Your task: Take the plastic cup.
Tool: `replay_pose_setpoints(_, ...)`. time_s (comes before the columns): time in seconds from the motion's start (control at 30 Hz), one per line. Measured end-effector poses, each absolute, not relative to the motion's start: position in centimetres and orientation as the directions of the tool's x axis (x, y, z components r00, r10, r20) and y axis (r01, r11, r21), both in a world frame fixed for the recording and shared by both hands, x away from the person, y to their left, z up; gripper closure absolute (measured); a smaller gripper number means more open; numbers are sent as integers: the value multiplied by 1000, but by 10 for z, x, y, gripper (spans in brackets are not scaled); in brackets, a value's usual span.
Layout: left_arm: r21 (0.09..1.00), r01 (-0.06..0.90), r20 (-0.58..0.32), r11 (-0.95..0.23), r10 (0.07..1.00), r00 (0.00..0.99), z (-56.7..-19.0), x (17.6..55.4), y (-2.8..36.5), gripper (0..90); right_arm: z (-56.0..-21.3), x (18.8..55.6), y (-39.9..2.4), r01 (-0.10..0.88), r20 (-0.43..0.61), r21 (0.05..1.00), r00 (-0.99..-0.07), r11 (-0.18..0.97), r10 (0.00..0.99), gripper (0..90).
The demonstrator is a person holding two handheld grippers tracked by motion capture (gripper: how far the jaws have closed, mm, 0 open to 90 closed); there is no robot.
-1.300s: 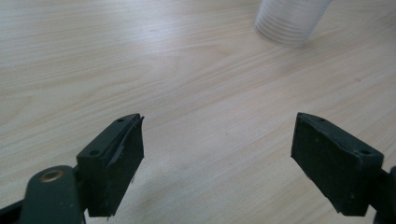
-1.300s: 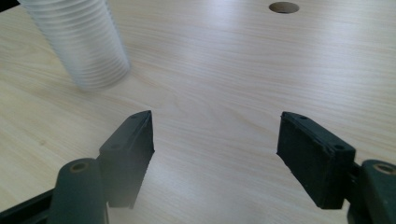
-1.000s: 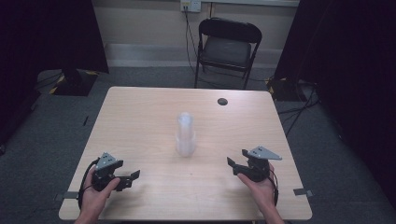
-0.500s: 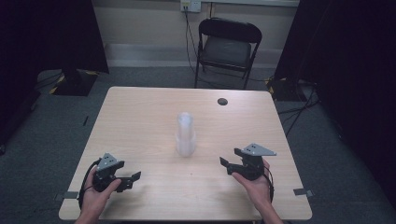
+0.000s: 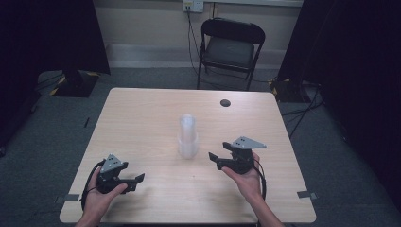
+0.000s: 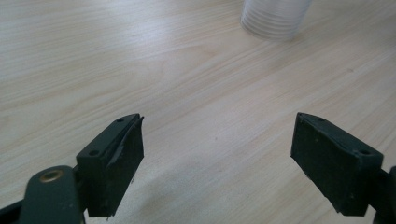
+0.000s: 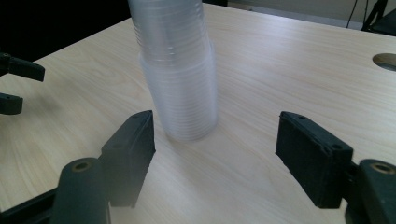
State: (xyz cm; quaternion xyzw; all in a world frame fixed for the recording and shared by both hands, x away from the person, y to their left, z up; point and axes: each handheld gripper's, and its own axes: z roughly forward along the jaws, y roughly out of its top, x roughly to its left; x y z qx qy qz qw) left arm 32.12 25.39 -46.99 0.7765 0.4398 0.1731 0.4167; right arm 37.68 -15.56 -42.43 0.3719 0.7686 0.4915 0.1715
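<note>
Right gripper (image 5: 218, 159) has its 2 jaws spread apart, gripping nothing, aimed left at the stack of clear cups (image 5: 187, 135) just beside it. The stack stands upright mid-table. Left gripper (image 5: 135, 180), near-left, jaws wide apart, nothing in them.

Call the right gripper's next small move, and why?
Probably ease the right gripper forward until its open jaws straddle the stack of clear cups. The stack stands upright just ahead of the jaws, not yet between them, and the gap looks wide enough. The left gripper sits farther off.
</note>
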Motion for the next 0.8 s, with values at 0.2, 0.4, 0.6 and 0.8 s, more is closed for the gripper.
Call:
replay_pose_setpoints(0.2, 819, 522, -111, -237, 828, 550, -466, 316, 257, 190, -420, 379, -140, 381, 88, 887, -696, 263, 713, 283)
replay_pose_setpoints(0.4, 823, 512, -113, -247, 813, 572, -467, 316, 255, 203, -413, 385, -133, 356, 85, 899, -713, 255, 696, 301)
replay_pose_setpoints(0.6, 820, 519, -120, -241, 814, 568, -468, 318, 254, 203, -406, 393, -126, 331, 75, 910, -725, 250, 685, 314)
replay_pose_setpoints(0.8, 820, 516, -114, -247, 813, 571, -467, 316, 253, 203, -403, 410, -113, 322, 80, 915, -735, 243, 673, 276)
